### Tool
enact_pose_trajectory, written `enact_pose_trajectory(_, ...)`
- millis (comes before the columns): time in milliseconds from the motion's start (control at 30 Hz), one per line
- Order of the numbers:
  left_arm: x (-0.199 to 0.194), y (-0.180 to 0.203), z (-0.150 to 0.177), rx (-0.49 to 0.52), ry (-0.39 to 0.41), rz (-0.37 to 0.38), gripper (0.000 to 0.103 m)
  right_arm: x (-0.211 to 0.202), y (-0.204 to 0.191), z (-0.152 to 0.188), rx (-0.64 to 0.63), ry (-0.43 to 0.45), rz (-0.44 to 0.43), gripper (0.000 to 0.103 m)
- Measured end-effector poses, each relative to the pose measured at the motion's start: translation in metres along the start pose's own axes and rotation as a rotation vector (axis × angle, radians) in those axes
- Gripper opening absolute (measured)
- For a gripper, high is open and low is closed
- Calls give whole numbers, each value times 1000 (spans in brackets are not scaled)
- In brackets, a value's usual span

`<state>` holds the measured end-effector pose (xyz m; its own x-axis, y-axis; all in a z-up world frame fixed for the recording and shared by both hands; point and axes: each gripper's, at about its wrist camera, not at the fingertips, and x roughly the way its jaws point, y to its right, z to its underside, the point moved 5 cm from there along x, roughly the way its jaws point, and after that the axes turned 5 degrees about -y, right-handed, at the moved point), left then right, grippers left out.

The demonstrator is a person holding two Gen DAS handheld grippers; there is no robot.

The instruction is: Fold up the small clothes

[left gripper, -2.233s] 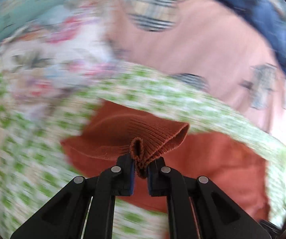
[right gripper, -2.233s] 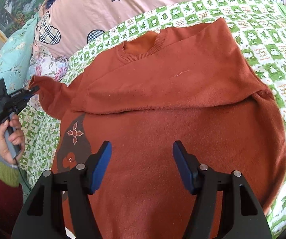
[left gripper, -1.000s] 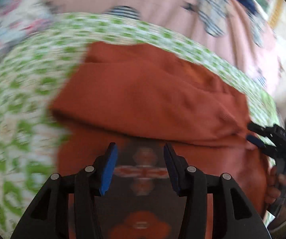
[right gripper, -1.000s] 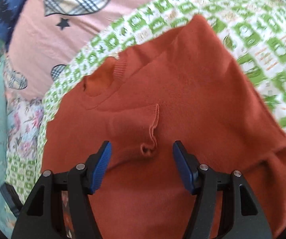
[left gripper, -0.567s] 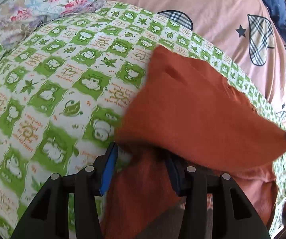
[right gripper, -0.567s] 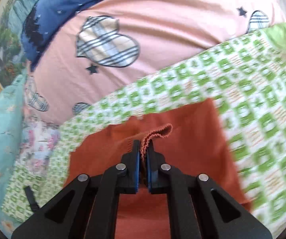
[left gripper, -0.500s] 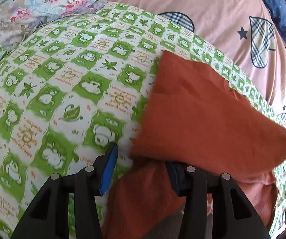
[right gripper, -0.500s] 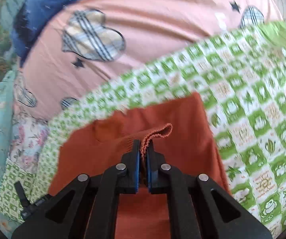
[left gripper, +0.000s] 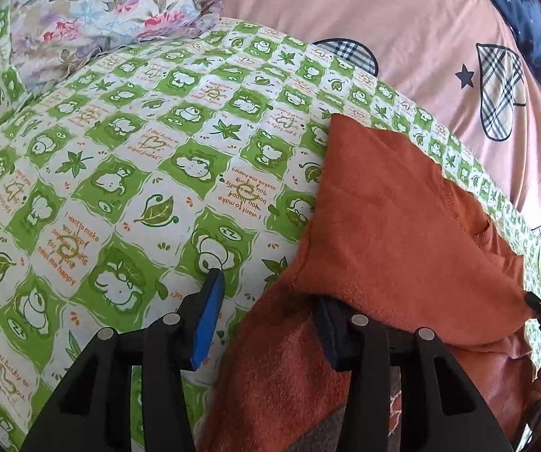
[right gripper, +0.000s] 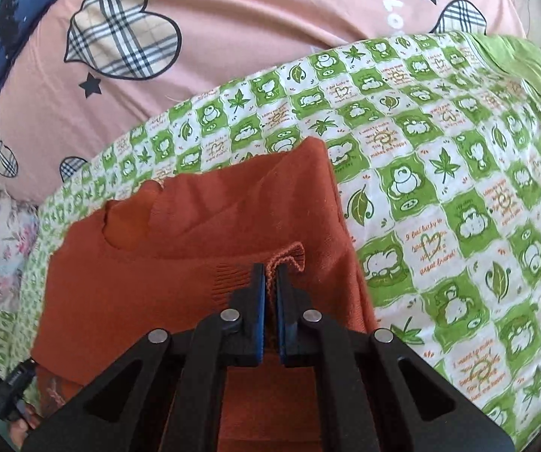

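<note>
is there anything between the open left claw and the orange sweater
Nothing visible. The left claw is open right at the orange sweater, whose folded flap drapes over its right finger; only the green checked sheet lies beneath.

This is a bedroom in a home. The work surface is a bed [left gripper: 127, 158] spread with a green-and-white checked cover printed with frogs, leaves and short sayings. At its far edge lies a pink quilt [right gripper: 255, 26] with plaid hearts and stars, and to the far left a floral pillow [left gripper: 93, 11].
</note>
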<state>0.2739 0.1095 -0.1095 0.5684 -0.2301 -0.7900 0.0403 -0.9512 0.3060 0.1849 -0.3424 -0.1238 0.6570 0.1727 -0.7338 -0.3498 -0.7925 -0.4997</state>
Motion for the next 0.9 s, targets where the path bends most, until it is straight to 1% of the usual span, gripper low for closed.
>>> enact_pose_trajectory(100,-1,-2,1,-7,8,18,47,11,3,2,-24,-25,50,6)
enact_pose_trajectory(167,-1,-3,2,-15,9,26,47,22,9,10,-19,-84,70,6)
enact_pose_trajectory(200,-1,-4,2,-16,7,27,47,22,11,12,-7,-90,75,6)
enact_pose_trajectory(233,-1,-4,2,-19,7,29,47,16,15,13,14,-82,97,6)
enact_pose_trajectory(267,-1,-5,2,-25,6,32,48,5,18,14,30,-59,141,9)
enact_pose_trajectory(300,-1,-6,3,-34,4,40,48,-3,17,14,37,-32,164,13)
enact_pose_trajectory(333,-1,-7,3,-40,4,46,48,-17,13,14,35,17,174,13)
enact_pose_trajectory(367,-2,-8,3,-46,5,52,48,-25,5,15,20,45,155,13)
enact_pose_trajectory(400,-2,-8,3,-47,5,51,48,-27,-7,17,-13,51,110,13)
enact_pose_trajectory(433,-2,-8,3,-45,5,47,48,-24,-18,19,-47,30,67,14)
enact_pose_trajectory(467,-2,-7,3,-42,5,41,48,-17,-26,22,-69,-9,16,17)
enact_pose_trajectory(500,-2,-6,3,-38,5,34,48,-5,-31,27,-75,-71,-16,19)
enact_pose_trajectory(533,-2,-6,3,-37,4,33,48,11,-26,34,-71,-147,26,19)
enact_pose_trajectory(567,-2,-6,3,-39,3,36,48,21,-17,39,-60,-187,68,15)
enact_pose_trajectory(600,-2,-7,3,-42,-1,44,48,20,-11,41,-37,-176,42,15)
enact_pose_trajectory(633,-2,-8,2,-45,-7,52,48,11,-6,42,-17,-159,40,15)
enact_pose_trajectory(667,-3,-8,2,-46,-20,59,48,-2,-1,43,-10,-142,86,19)
enact_pose_trajectory(733,-10,-8,6,-24,-45,55,48,-29,5,46,-2,-98,121,22)
enact_pose_trajectory(800,-25,-7,16,22,-60,57,46,-62,11,55,7,-65,52,28)
enact_pose_trajectory(867,-42,-5,32,65,-82,107,46,-83,14,66,-6,-58,42,35)
enact_pose_trajectory(900,-47,-5,38,78,-92,118,47,-95,15,75,-16,-52,41,37)
